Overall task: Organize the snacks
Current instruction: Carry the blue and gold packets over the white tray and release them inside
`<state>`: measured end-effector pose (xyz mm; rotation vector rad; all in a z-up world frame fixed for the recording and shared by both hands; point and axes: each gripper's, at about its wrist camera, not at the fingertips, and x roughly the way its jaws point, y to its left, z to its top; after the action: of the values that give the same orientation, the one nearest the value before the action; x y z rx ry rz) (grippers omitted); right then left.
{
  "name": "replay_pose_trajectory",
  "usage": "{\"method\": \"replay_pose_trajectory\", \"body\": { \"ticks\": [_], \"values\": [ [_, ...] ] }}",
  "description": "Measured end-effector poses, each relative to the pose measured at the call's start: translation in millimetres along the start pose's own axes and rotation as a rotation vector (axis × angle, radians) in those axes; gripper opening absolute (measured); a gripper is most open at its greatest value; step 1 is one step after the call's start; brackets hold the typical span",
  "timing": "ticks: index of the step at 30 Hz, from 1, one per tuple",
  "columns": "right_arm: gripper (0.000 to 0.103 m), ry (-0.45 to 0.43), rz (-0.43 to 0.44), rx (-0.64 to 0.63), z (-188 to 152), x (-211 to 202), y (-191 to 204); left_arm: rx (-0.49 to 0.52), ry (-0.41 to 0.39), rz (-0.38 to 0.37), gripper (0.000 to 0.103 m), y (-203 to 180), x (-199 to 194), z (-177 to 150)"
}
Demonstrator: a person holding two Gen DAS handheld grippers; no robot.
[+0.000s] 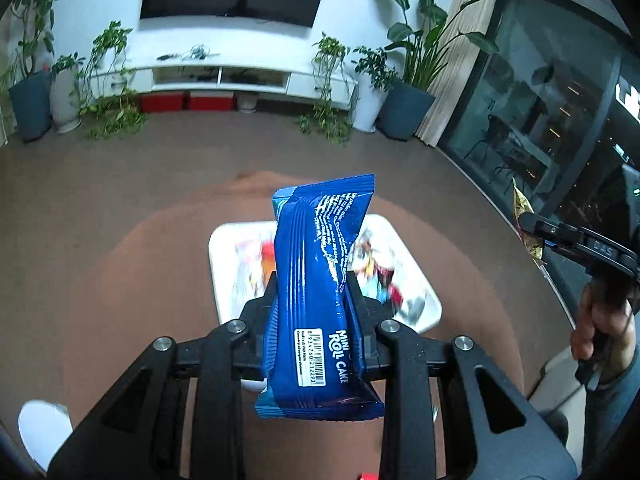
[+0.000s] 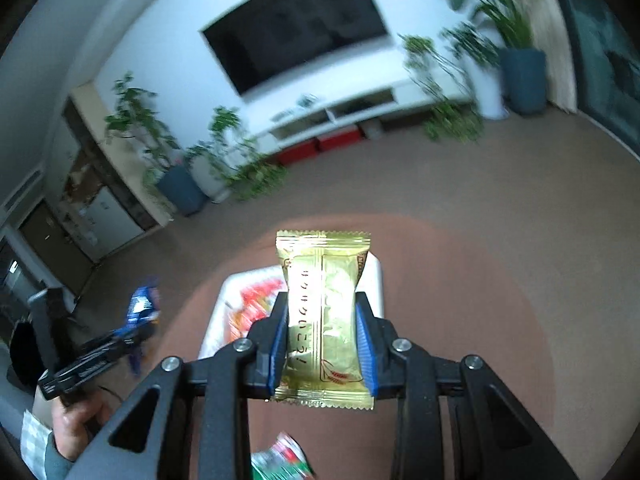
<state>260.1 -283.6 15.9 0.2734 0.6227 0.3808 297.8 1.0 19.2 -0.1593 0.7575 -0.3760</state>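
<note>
A white tray (image 1: 424,300) sits on a round brown table (image 1: 160,264). The tray holds a pile of little snack packs in red, orange and blue. They are too blurry to read.

Above the tray, the left gripper (image 1: 310,292) squeezes a blue snack pack (image 1: 316,280) between its two fingers. The pack stands up tall and hides the middle of the tray. White letters on it say "MINI ROLL CAKE". Beside the words is a white sticker with a barcode and tiny numbers.

The right gripper (image 2: 322,332) is also above the tray. Its blue pads (image 2: 366,340) press on both sides of a shiny gold snack pack (image 2: 324,312). Dark writing runs down the gold pack, but not in letters I can read. A little picture of wheat is near its bottom end.

A red and green pack (image 2: 284,460) lies on the table on the near side of the tray, and it is blurry too.

A hand (image 1: 600,320) holds the handle of the right gripper, off to the right of the tray.
</note>
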Motion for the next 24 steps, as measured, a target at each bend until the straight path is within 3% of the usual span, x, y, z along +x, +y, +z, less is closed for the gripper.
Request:
{"method": "replay_pose_trajectory", "body": {
  "ticks": [6, 13, 24],
  "values": [
    [0.033, 0.073, 0.027, -0.039, 9, 60, 22, -0.033, 0.053, -0.024, 0.026, 6, 55, 15],
    [0.033, 0.209, -0.080, -0.032, -17, 134, 1, -0.043, 0.136, 0.001, 0.026, 9, 122, 7],
    [0.033, 0.279, -0.126, -0.010, -36, 170, -19, -0.014, 0.191, 0.025, 0.026, -1, 185, -15]
  ]
}}
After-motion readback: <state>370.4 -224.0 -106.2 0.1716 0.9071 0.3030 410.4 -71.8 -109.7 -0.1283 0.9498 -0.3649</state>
